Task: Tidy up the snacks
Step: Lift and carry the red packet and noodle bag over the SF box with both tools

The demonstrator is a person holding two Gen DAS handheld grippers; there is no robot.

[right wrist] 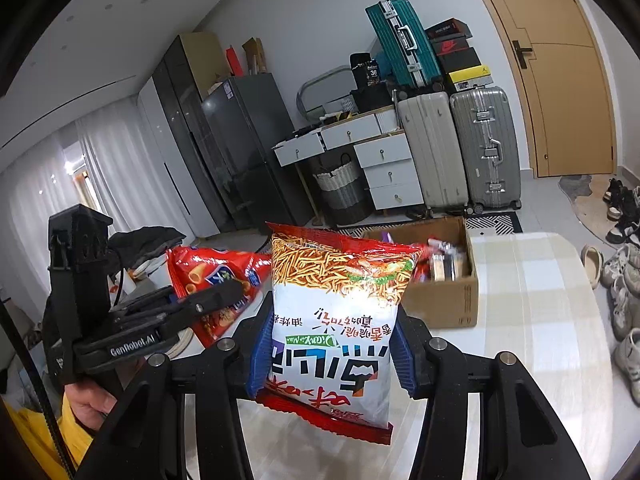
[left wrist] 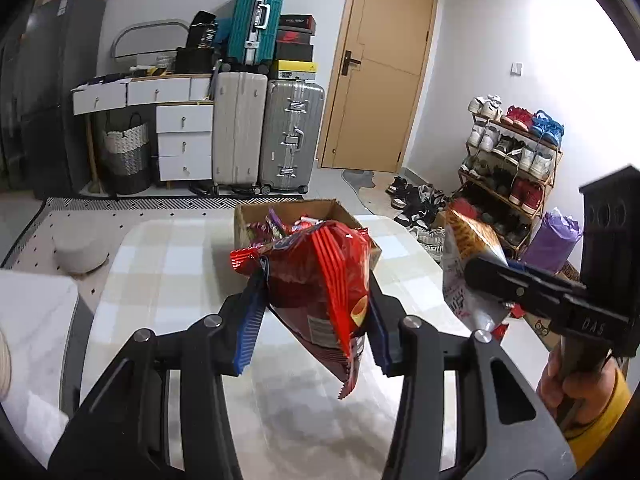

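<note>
My left gripper is shut on a red snack bag and holds it up above the checked table, just in front of an open cardboard box with several snack packs in it. My right gripper is shut on a white and red noodle-snack bag, also held in the air. The box lies ahead and to the right of it. The right gripper and its bag show at the right in the left wrist view. The left gripper and red bag show at the left in the right wrist view.
Suitcases, a white drawer unit and a laundry basket stand by the far wall beside a wooden door. A shoe rack and loose shoes lie to the right. A dark fridge stands at the left.
</note>
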